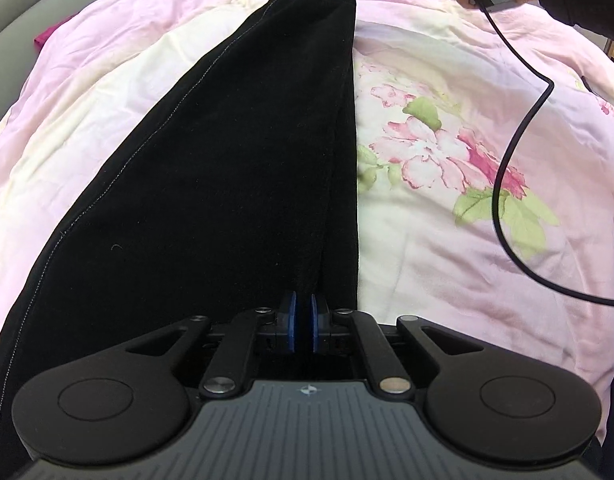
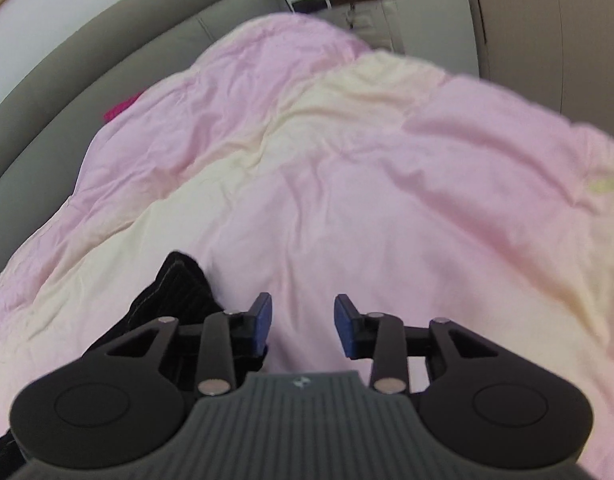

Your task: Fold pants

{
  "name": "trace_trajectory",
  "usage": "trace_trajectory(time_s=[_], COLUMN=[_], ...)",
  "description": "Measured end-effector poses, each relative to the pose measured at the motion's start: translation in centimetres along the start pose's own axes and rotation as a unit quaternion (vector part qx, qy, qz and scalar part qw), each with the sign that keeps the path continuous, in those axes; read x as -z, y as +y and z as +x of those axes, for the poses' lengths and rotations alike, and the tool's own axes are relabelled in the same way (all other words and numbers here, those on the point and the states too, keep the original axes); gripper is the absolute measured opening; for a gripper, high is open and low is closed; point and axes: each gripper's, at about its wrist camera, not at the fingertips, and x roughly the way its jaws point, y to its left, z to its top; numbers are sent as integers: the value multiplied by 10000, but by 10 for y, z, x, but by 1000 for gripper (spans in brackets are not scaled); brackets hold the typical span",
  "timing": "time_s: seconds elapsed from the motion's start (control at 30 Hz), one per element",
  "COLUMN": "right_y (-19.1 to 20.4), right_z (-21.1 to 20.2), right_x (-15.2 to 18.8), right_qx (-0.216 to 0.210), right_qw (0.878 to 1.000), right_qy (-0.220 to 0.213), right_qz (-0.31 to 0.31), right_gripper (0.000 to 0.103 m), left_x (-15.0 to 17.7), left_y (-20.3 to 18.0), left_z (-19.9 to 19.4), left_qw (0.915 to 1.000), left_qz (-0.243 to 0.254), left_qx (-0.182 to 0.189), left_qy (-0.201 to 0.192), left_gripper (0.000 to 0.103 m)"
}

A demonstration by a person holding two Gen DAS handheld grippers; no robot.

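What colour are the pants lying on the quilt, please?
Black pants, with a pale stitched seam; clearest in the left wrist view.

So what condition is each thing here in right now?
Black pants: laid lengthwise on the quilt, near edge pinched.
Left gripper: jaws shut on the pants.
Right gripper: jaws open, nothing between.
Floral quilt: spread, rumpled.
Black cable: trailing loose.
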Motion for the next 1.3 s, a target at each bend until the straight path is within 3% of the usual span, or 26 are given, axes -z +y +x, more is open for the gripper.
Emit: trace_trajectory(time_s=[0.1, 0.17, 0.3, 0.33, 0.37, 0.4, 0.43, 0.5, 0.53, 0.57, 0.63, 0.73, 0.8, 0.87, 0.93, 1.0, 1.03, 1.07, 1.13, 1.3], right_y=[27, 48, 89, 99, 108, 117, 124, 126, 124, 121, 114, 108, 112, 114, 111, 103, 100, 100, 104, 134], right_z=[-8, 3, 42, 53, 64, 78, 88, 92, 90, 86, 72, 52, 63, 84, 86, 74, 64, 53, 29, -43], right_x=[-11, -21, -39, -39, -37, -33, -28, -24, -27, -30, -40, -55, -58, -51, -42, -32, -25, -18, 1, 71], right_qx=[-301, -643, -838, -796, -706, -475, -131, 21, -46, -165, -510, -1153, -873, -343, -72, -265, -334, -403, -686, -1345], right_qw=[9970, 9949, 9910, 9891, 9858, 9793, 9723, 9681, 9709, 9737, 9799, 9825, 9855, 9871, 9872, 9903, 9908, 9902, 9859, 9680], right_qy=[-309, -134, 304, 394, 556, 877, 1099, 1174, 1137, 1042, 601, -191, -159, 207, 173, 10, -71, -137, -124, 31], right_qz=[-635, -762, -996, -1174, -1417, -1762, -2057, -2214, -2109, -2019, -1831, -1452, -1443, -1552, -1584, -1361, -1309, -1332, -1518, -2119], right_gripper=[37, 49, 56, 55, 36, 27, 28, 28, 25, 14, 2, 0, 0, 0, 0, 1, 1, 2, 3, 8], left_x=[3, 4, 7, 7, 7, 7, 7, 8, 8, 9, 12, 15, 15, 16, 17, 19, 22, 26, 37, 81], left_y=[2, 3, 3, 5, 6, 8, 9, 12, 12, 13, 15, 17, 17, 17, 19, 24, 27, 32, 44, 66], left_z=[0, -2, -4, -4, -3, -2, -2, 0, 1, 2, 4, 6, 7, 4, -4, -15, -22, -29, -45, -89], left_qw=[10000, 10000, 9999, 9999, 9998, 9997, 9996, 9994, 9993, 9993, 9990, 9985, 9985, 9985, 9985, 9981, 9976, 9968, 9945, 9919], left_qz=[-8, -40, -116, -156, -208, -258, -288, -321, -333, -339, -386, -461, -481, -473, -483, -532, -591, -685, -948, -1217], left_qx=[-38, -56, -41, -23, 1, 33, 63, 113, 136, 154, 195, 230, 218, 179, 158, 202, 219, 222, 179, -95], left_qy=[5, 5, -1, -2, -3, -6, -15, -30, -40, -59, -112, -168, -170, -185, -197, -226, -280, -350, -412, -355], left_gripper=[8, 8, 8, 8, 8, 8, 8, 9, 9, 9, 9, 9, 10, 16, 20, 31, 42, 54, 65, 65])
